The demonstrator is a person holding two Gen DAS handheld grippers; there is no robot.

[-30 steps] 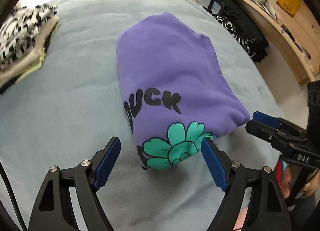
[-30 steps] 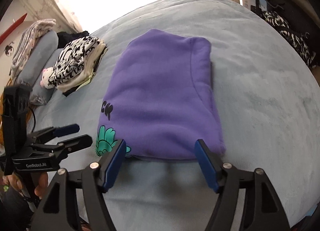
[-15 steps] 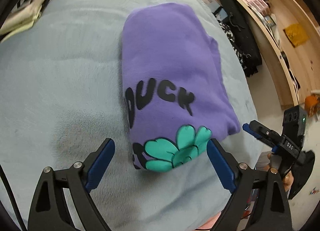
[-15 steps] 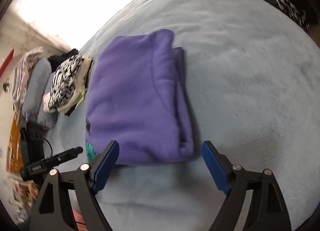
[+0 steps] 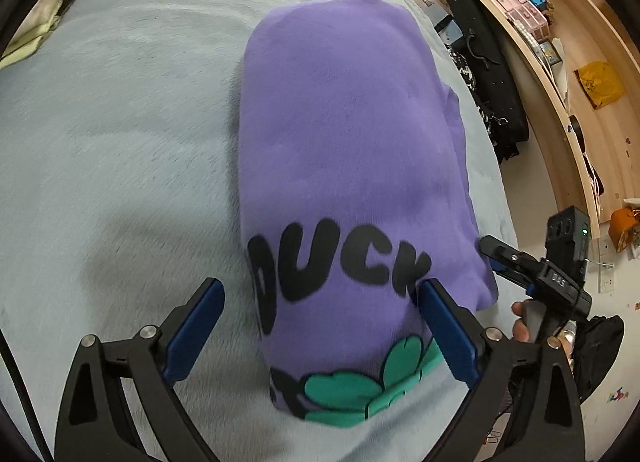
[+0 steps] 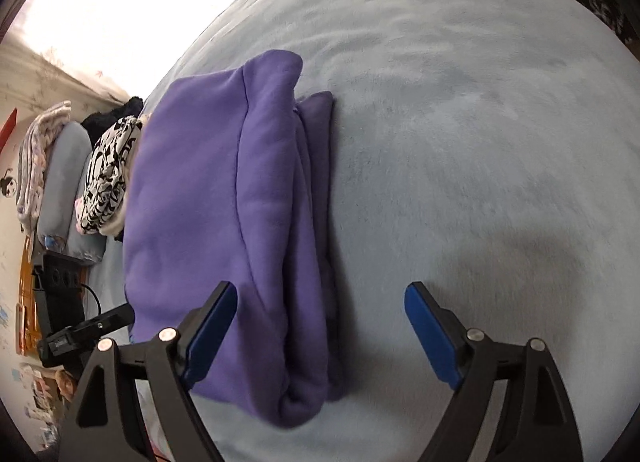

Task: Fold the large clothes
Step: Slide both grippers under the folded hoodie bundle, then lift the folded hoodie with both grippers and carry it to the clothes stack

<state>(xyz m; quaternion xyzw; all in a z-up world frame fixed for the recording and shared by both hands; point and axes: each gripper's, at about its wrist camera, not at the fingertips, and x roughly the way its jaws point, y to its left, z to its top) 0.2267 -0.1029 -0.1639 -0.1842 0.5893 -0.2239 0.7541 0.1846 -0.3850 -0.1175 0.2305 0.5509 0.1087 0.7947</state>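
Purple sweatshirt (image 5: 352, 165) now lies folded mid-frame on the bed (image 5: 120, 141). Your left hand-held gripper (image 5: 320, 326) is opening wider, your right hand-held gripper (image 6: 320, 322) gapes empty; both have come lower over its near edge, ready for another fold.

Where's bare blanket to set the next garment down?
Wide bare blanket lies right of the purple sweatshirt in the right wrist view. The opposite side narrows toward the stacked clothes. Near edge crowded by both open grippers.
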